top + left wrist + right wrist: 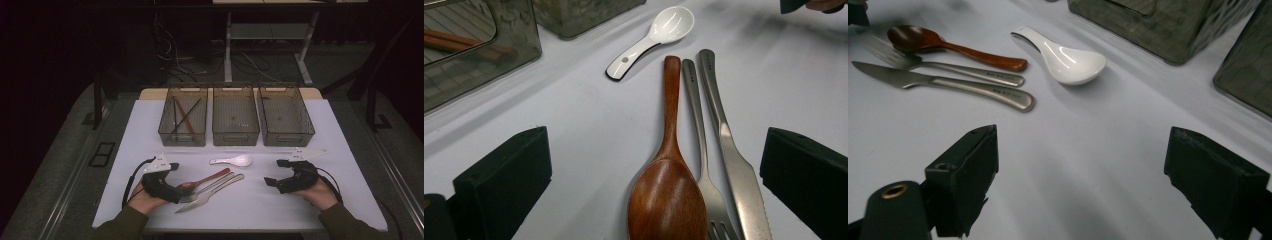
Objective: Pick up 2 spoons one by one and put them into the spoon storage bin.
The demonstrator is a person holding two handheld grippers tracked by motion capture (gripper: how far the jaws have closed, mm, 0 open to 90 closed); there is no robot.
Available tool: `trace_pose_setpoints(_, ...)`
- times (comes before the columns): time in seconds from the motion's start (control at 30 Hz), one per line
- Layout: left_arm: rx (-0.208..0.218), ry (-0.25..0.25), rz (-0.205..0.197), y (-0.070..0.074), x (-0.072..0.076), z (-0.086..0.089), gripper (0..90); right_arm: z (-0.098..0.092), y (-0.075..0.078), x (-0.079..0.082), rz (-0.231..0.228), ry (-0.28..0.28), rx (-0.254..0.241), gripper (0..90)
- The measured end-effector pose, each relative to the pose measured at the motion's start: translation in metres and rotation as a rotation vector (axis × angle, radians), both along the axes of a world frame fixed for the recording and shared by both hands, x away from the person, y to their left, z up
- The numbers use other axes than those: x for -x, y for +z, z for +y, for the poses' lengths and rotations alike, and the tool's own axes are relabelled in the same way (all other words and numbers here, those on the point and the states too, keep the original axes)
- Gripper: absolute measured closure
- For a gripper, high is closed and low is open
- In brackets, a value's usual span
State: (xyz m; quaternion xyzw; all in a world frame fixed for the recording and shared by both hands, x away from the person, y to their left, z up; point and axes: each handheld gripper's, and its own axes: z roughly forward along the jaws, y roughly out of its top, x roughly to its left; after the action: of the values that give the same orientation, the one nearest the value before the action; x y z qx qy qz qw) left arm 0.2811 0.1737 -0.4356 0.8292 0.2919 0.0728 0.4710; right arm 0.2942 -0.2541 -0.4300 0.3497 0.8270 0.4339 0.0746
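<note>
A wooden spoon (202, 179) (669, 190) (948, 45), a steel fork (210, 186) (698, 125) (963, 70) and a steel knife (210, 193) (729, 145) (948, 82) lie side by side on the white table. A white ceramic spoon (235, 160) (659, 35) (1063, 57) rests just beyond them. My left gripper (176, 182) (656, 150) is open, low over the utensils' near ends, its jaws wide on either side without touching them. My right gripper (275, 173) (1085, 145) is open over bare table to the right, nothing between its jaws.
Three translucent grey bins stand in a row at the back: the left bin (182, 136) holds chopsticks (182, 117), the middle bin (235, 136) and the right bin (286, 137) look bare. Bare white table (250, 210) lies in front of the utensils.
</note>
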Motion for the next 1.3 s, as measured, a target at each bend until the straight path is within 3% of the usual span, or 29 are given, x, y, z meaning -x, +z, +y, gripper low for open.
trace_pose_setpoints(0.73, -0.001, -0.016, 0.001, -0.003, -0.001, -0.001, 0.0, 0.04, 0.01, -0.045, -0.009, 0.045, -0.005, 16.5)
trace_pose_setpoints(1.3, -0.001, -0.016, 0.009, -0.004, -0.002, -0.002, 0.0, 0.066, 0.005, -0.071, 0.014, 0.057, 0.01, 33.8)
